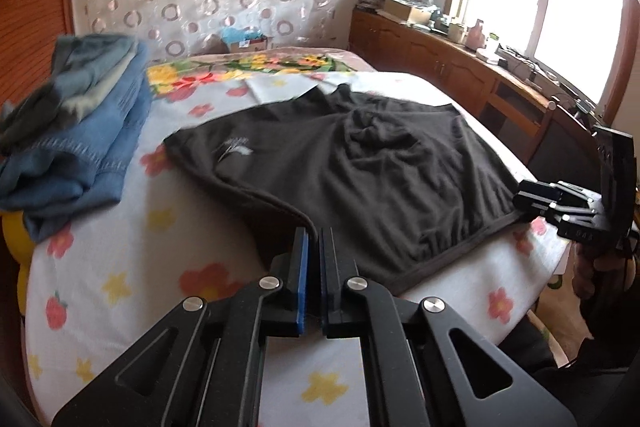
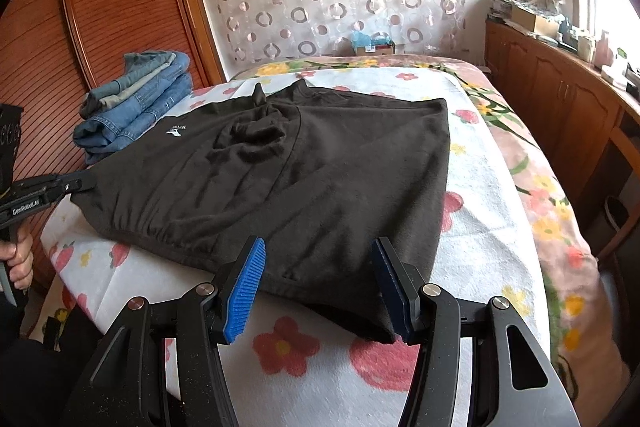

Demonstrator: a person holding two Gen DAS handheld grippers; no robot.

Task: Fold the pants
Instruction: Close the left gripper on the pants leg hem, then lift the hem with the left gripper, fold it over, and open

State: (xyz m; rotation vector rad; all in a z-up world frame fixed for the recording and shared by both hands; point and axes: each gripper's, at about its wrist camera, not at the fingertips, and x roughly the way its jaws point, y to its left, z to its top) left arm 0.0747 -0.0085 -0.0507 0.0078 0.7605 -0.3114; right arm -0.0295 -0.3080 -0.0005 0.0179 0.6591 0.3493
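Observation:
Dark brown pants (image 1: pixel 352 163) (image 2: pixel 304 179) lie folded on the flowered bed sheet (image 1: pixel 120 267) (image 2: pixel 480 227), with a small white logo near one edge. My left gripper (image 1: pixel 314 239) is shut on the near waistband corner of the pants; it also shows in the right wrist view (image 2: pixel 90 183) at the left. My right gripper (image 2: pixel 318 259) is open, its blue pads either side of the near right corner of the pants, low over the cloth. It also shows in the left wrist view (image 1: pixel 520 197) at the right edge.
A stack of folded blue jeans (image 1: pixel 80 131) (image 2: pixel 136 107) sits at the far left of the bed. A wooden cabinet (image 1: pixel 460 67) with clutter runs under the window at the right. A wooden wardrobe (image 2: pixel 100 7) stands at the left.

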